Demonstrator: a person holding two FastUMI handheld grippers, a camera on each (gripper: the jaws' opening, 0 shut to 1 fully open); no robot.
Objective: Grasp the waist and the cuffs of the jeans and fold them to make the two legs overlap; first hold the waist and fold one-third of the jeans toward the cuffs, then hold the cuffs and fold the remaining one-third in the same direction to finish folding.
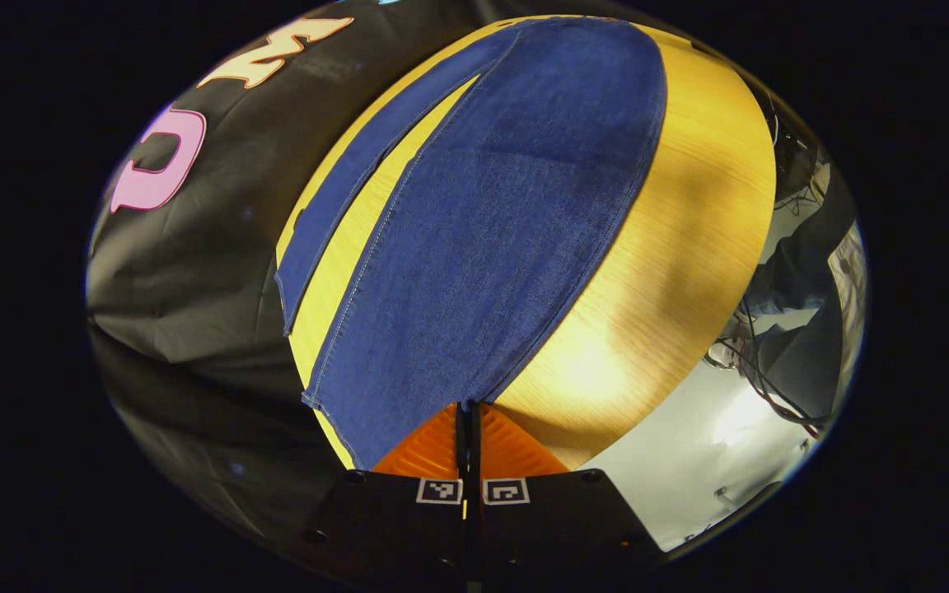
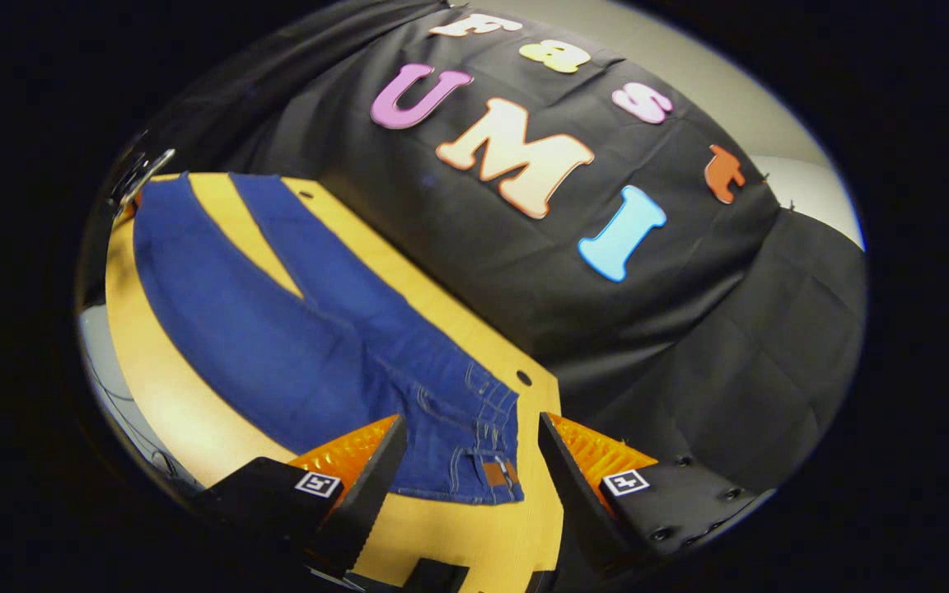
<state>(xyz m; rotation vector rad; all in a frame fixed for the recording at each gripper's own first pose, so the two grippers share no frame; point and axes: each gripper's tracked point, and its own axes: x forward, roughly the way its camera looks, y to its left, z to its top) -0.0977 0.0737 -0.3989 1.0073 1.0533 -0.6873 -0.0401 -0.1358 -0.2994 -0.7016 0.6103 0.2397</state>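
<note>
The left gripper (image 1: 467, 416) is being held at the cuff (image 1: 392, 403) of the nearer leg of the blue jeans (image 1: 491, 231), its jaws brought together with barely a slit between them; whether fabric is being pinched cannot be told. In the right gripper view, the right gripper (image 2: 468, 449) is being held just above the waist (image 2: 483, 469), jaws spread wide and gripping nothing. The jeans are lying flat on the wooden desk (image 2: 153, 387), legs splayed apart toward the far end.
</note>
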